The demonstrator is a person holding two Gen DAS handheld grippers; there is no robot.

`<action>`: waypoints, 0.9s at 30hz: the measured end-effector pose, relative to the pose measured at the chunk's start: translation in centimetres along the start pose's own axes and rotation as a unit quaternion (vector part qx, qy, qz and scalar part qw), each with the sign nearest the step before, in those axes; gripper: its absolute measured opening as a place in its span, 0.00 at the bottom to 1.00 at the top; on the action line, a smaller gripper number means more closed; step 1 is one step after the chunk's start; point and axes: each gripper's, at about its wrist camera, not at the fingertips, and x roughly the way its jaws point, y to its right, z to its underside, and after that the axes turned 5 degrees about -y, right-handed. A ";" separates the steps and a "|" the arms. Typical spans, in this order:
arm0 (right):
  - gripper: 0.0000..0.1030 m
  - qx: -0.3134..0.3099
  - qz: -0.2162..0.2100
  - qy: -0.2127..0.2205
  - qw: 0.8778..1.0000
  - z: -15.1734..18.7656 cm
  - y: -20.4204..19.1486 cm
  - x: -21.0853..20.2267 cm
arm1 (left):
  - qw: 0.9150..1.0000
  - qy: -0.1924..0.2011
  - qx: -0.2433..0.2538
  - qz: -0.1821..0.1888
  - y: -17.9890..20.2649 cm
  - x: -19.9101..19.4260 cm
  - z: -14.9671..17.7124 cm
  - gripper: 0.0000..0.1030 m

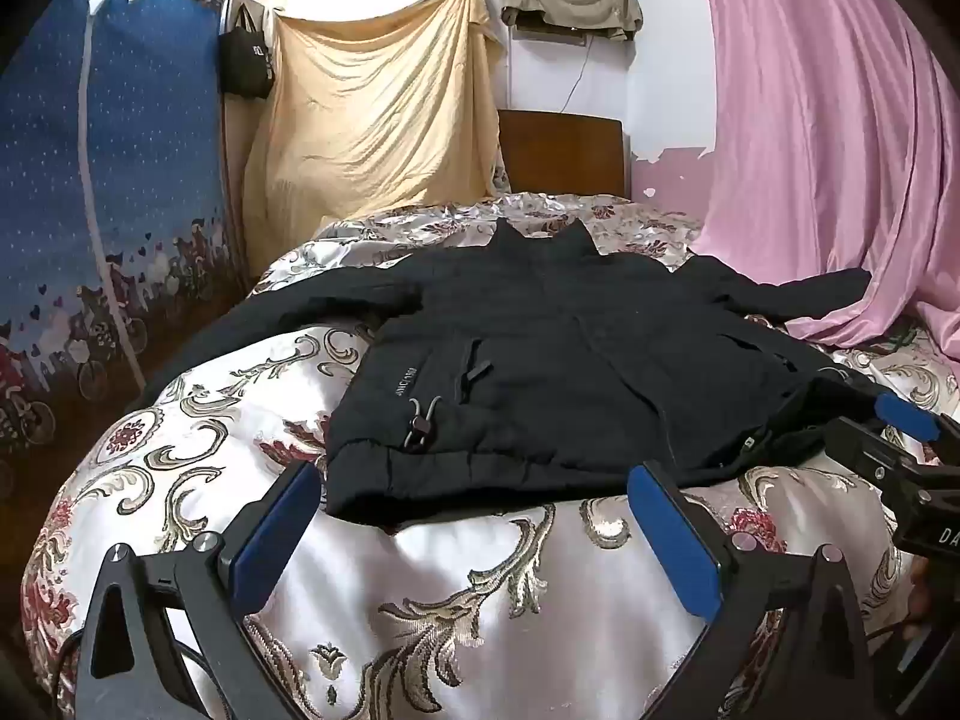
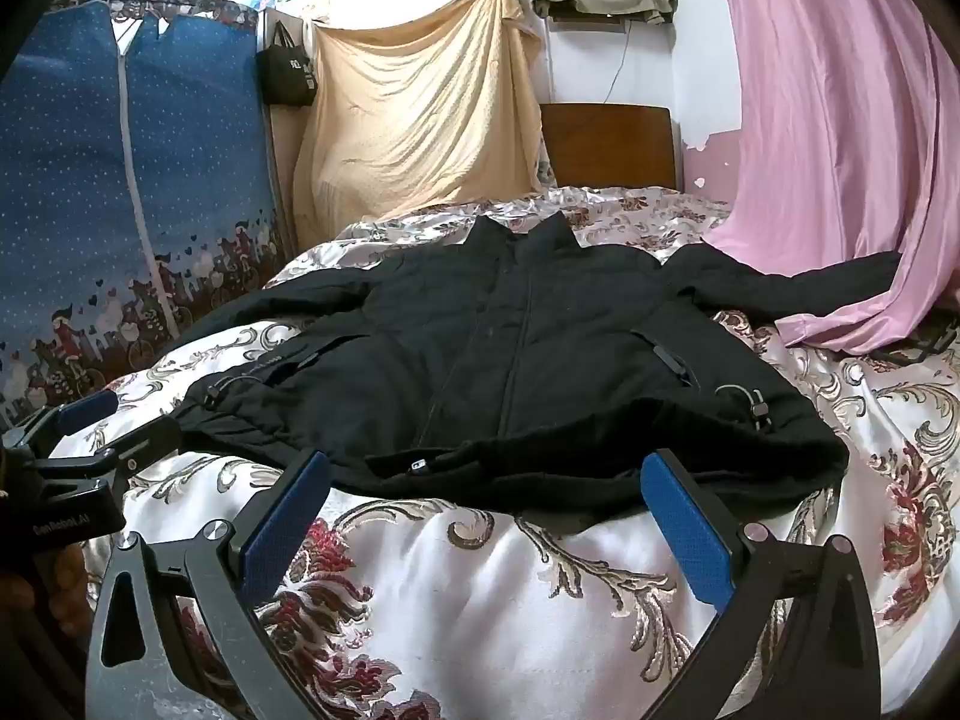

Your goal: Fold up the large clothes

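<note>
A black zip-front jacket (image 1: 570, 348) (image 2: 528, 348) lies spread front up on the bed, collar at the far end, hem nearest me and both sleeves out to the sides. My left gripper (image 1: 474, 480) hovers open just short of the hem's left part, its blue pads (image 1: 276, 534) holding nothing. It also shows at the left edge of the right wrist view, the left gripper (image 2: 120, 426) sitting by the hem's left corner. My right gripper (image 2: 489, 468) stands open before the hem's right part, empty too. In the left wrist view the right gripper (image 1: 882, 429) is at the right edge.
The bed wears a shiny floral cover (image 1: 456, 600) (image 2: 480, 588). A blue fabric wardrobe (image 1: 120, 180) stands left, with a yellow hanging cloth (image 1: 372, 120) and a wooden headboard (image 1: 564, 150) behind. A pink curtain (image 1: 840, 150) drapes onto the bed at right, over the jacket's right sleeve end.
</note>
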 end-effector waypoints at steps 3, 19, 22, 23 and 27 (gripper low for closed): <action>0.99 -0.002 0.001 0.001 1.000 0.0 0.0 0.0 | 1.000 0.000 0.000 0.000 0.0 0.0 0.0 1.00; 0.99 -0.002 0.001 0.000 1.000 0.1 0.0 0.2 | 1.000 -0.001 -0.001 0.000 0.0 0.0 0.0 1.00; 0.99 -0.002 0.001 0.000 1.000 0.1 0.0 0.2 | 1.000 -0.001 -0.001 0.000 0.0 0.0 0.0 1.00; 0.99 -0.002 0.001 -0.001 1.000 0.1 0.0 0.2 | 1.000 -0.001 -0.001 0.000 0.0 0.0 0.0 1.00; 0.99 -0.002 0.001 -0.001 1.000 0.1 0.0 0.2 | 1.000 -0.001 -0.001 0.001 0.0 0.0 0.0 1.00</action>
